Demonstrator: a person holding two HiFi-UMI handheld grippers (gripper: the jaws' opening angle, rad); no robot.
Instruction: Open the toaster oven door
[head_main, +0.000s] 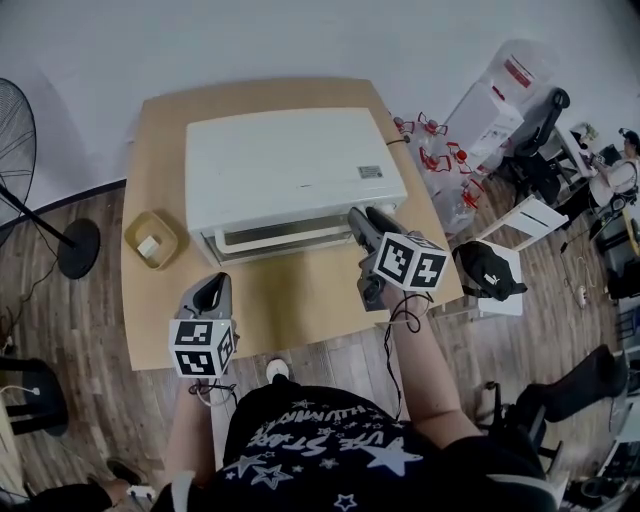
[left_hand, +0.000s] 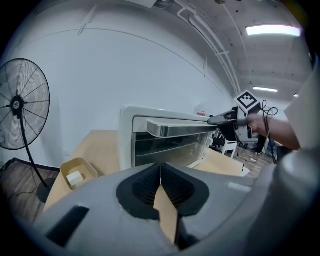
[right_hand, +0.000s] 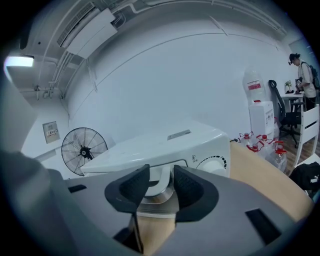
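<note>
A white toaster oven (head_main: 290, 165) stands on the wooden table (head_main: 300, 300), its front toward me. Its metal door handle (head_main: 285, 240) runs along the top of the glass door. My right gripper (head_main: 368, 220) is at the handle's right end. In the right gripper view the handle's white end bracket (right_hand: 159, 177) sits between the two dark pads of the right gripper (right_hand: 161, 175), which lie against it on both sides. My left gripper (head_main: 212, 290) hovers over the table's front left, short of the oven. The left gripper (left_hand: 160, 172) is shut with nothing in it and faces the oven (left_hand: 165, 145).
A small tan tray (head_main: 152, 240) with a white block lies left of the oven. A floor fan (head_main: 15, 140) stands left of the table. Water bottles (head_main: 440, 150) and a chair with a dark bag (head_main: 490, 270) are on the right, near the table's corner.
</note>
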